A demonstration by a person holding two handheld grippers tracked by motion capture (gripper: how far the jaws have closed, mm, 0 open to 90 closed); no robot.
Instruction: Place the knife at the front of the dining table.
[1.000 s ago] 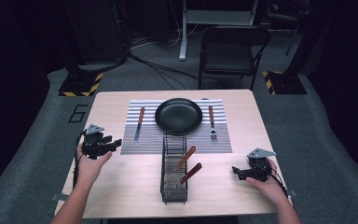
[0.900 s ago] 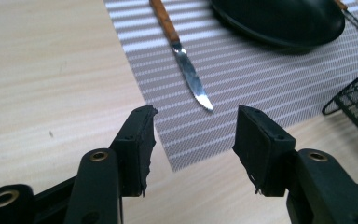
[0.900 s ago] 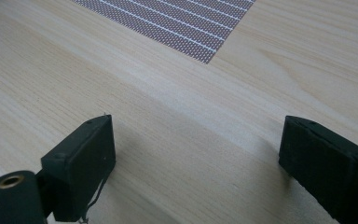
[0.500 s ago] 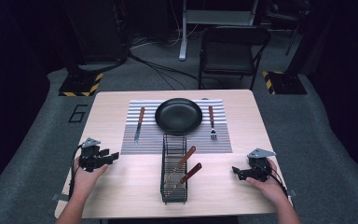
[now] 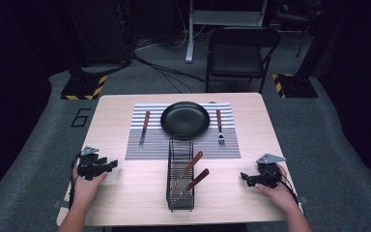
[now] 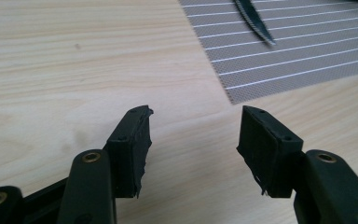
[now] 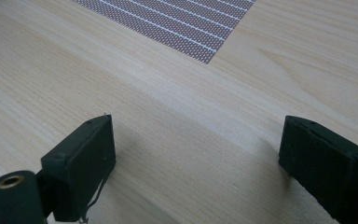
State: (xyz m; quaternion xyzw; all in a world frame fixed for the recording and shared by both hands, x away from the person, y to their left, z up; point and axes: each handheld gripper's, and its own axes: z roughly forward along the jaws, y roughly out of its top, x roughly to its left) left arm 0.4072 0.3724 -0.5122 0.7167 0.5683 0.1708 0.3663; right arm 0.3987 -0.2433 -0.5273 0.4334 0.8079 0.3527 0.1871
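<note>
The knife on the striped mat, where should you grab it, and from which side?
Probably by its wooden handle, the thicker end lying farthest from the person. The knife lies flat on the striped placemat, left of the black plate, blade pointing back towards the person. Bring the open left hand-held gripper down from above, jaws across the handle.

**A test room set up like a dinner table**

This looks like a lab or a studio, not a home. The wooden table (image 5: 125, 203) stands alone on grey carpet (image 5: 348, 145) in a dark room. Black cables (image 5: 164, 67) run over the floor. Yellow-and-black striped blocks (image 5: 82, 89) sit near the table. A big number 6 (image 5: 79, 117) is marked on the floor. A black folding chair (image 5: 239, 53) waits behind.
</note>
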